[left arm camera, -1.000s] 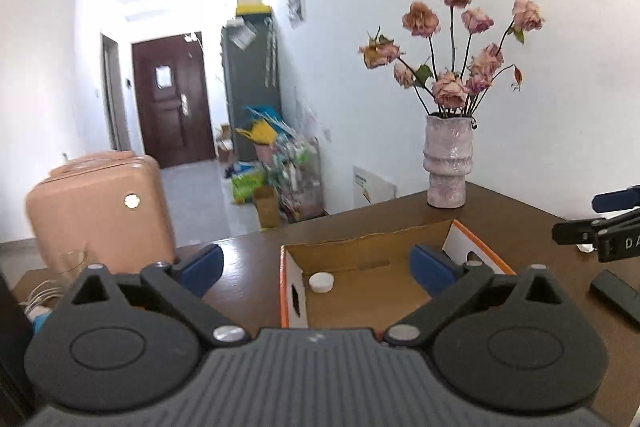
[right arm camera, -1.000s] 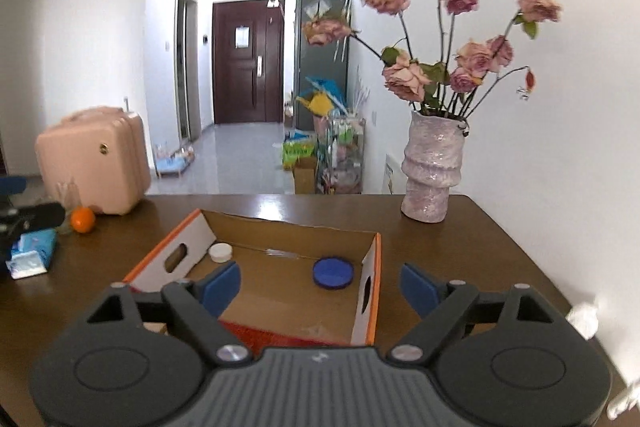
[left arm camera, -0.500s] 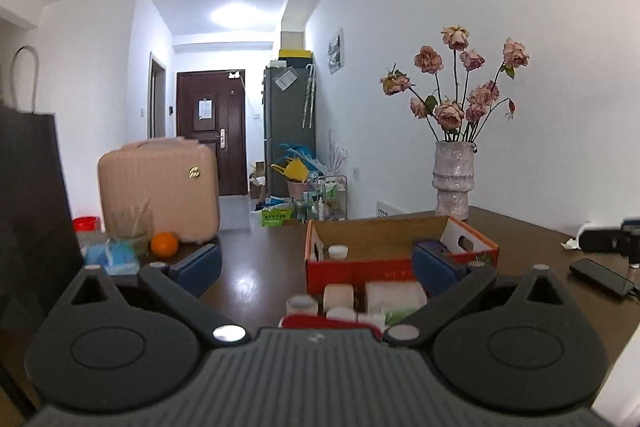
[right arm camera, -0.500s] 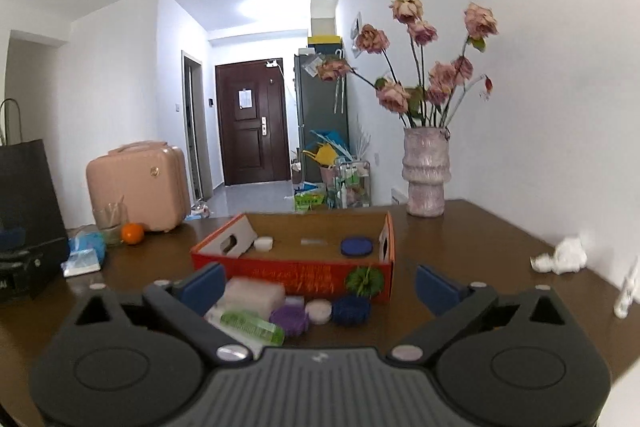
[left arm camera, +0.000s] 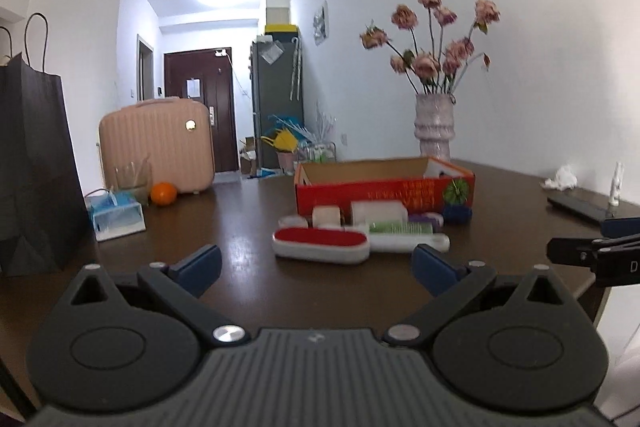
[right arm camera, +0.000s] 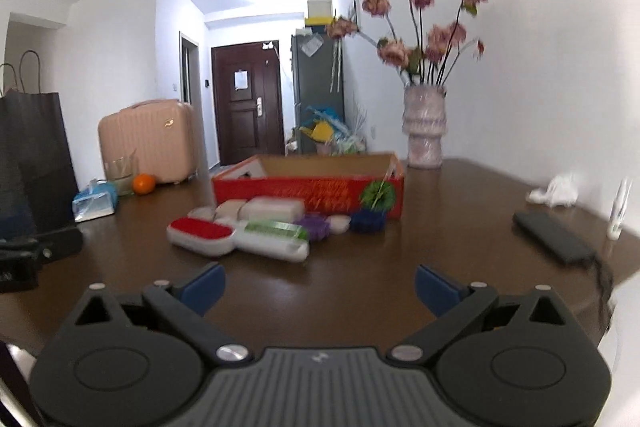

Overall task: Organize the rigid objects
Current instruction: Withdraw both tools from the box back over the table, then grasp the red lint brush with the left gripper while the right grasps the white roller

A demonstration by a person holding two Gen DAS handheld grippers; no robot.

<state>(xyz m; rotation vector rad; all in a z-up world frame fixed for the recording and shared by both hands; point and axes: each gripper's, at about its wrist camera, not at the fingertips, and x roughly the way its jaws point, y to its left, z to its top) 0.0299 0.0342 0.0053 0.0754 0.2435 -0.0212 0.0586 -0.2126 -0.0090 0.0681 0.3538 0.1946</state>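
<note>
A red cardboard box (left arm camera: 384, 189) (right arm camera: 308, 189) stands open-topped on the brown table. In front of it lie a white brush with a red pad (left arm camera: 320, 245) (right arm camera: 200, 235), a white and green brush (left arm camera: 400, 233) (right arm camera: 276, 237), white blocks (left arm camera: 378, 211) (right arm camera: 272, 209), a purple spiky piece (right arm camera: 316, 225) and a blue spiky piece (left arm camera: 456, 213) (right arm camera: 368, 219). My left gripper (left arm camera: 316, 267) is open and empty, low over the table's near edge. My right gripper (right arm camera: 320, 281) is open and empty, likewise short of the objects.
A vase of dried roses (left arm camera: 434, 131) (right arm camera: 424, 127) stands behind the box. A black bag (left arm camera: 34, 167), tissue pack (left arm camera: 116, 219), orange (left arm camera: 163, 194) and pink case (left arm camera: 156, 143) are at left. A black phone (right arm camera: 552, 237) and crumpled tissue (right arm camera: 556, 189) lie at right.
Both grippers have pulled back and dropped lower, from over the box to the table's near edge. The objects in front of the box have come into view.
</note>
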